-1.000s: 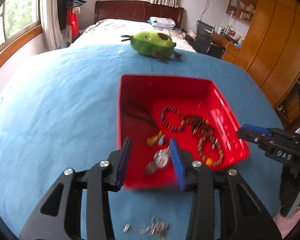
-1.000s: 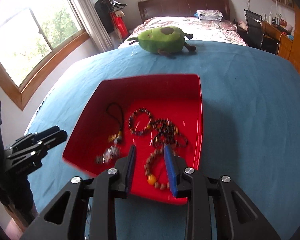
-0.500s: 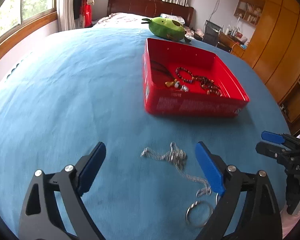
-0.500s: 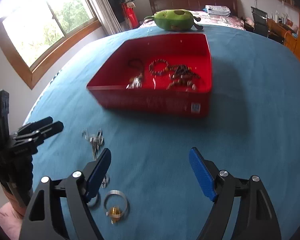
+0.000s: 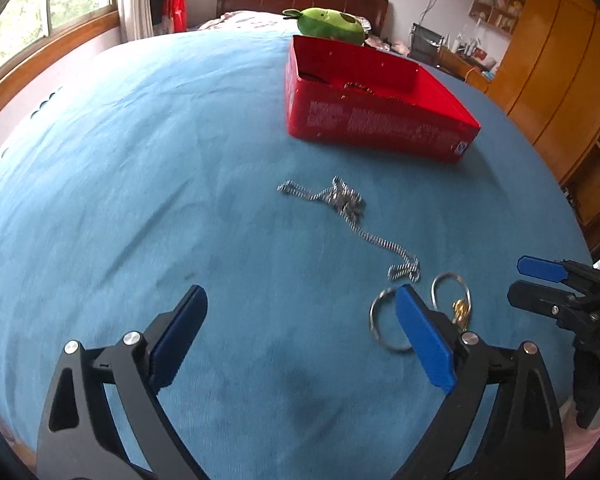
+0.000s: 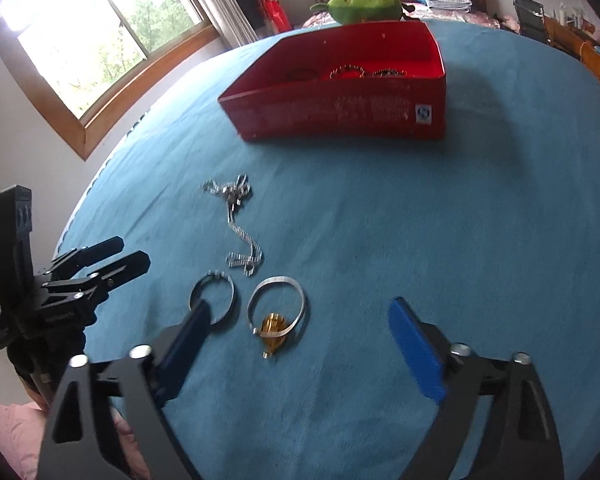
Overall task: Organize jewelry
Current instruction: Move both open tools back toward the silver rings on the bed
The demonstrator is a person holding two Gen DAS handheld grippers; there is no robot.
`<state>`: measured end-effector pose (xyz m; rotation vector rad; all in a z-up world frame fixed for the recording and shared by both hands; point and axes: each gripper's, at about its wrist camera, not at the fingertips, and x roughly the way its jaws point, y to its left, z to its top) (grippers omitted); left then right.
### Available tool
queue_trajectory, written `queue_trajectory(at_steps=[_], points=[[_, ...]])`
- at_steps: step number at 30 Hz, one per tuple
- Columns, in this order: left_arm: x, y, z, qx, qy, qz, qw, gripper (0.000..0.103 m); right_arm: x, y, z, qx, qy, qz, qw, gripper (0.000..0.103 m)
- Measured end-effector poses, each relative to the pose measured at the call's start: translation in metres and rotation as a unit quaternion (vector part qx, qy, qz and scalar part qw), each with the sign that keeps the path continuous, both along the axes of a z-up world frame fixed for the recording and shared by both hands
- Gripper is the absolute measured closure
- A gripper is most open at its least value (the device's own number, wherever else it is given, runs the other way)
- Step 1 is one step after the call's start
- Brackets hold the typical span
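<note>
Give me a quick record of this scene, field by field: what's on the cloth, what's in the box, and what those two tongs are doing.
surface: blue cloth
box: red, holding beaded jewelry, only partly visible
loose on cloth: silver chain, plain ring, bangle with a gold charm
behind box: green plush
left tongs: open, empty, near the ring
right tongs: open, empty, near the bangle

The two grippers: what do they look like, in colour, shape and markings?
Both the left gripper and the right gripper have black angular frames with triangular cut-outs, silver screws, and flat blue pads on their fingers. The right one bears white letters "DAS".
</note>
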<state>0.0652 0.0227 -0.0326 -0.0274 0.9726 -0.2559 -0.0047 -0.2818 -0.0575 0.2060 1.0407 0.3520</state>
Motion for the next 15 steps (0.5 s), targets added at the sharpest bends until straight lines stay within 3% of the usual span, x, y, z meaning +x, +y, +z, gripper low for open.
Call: queue_trajectory(at_steps=[2,4,6,15], points=[[-0.006,0.000,-0.003,0.004,0.002,0.004,1.0000,0.009,-0.006,0.004,-0.003,-0.006,0.001,0.000,1.000,0.036],[-0.011,0.000,-0.004,0.007,0.000,0.007,0.9999,0.009,-0.012,0.011,-0.009,-0.010,0.004,0.010,1.000,0.056],[-0.016,0.001,-0.005,0.011,-0.003,0.010,0.9999,0.009,-0.015,0.016,-0.015,-0.009,0.013,0.020,1.000,0.067],[-0.024,0.004,-0.007,0.005,-0.001,0.009,0.9999,0.009,-0.012,0.037,-0.025,-0.020,0.022,0.040,0.999,0.071]])
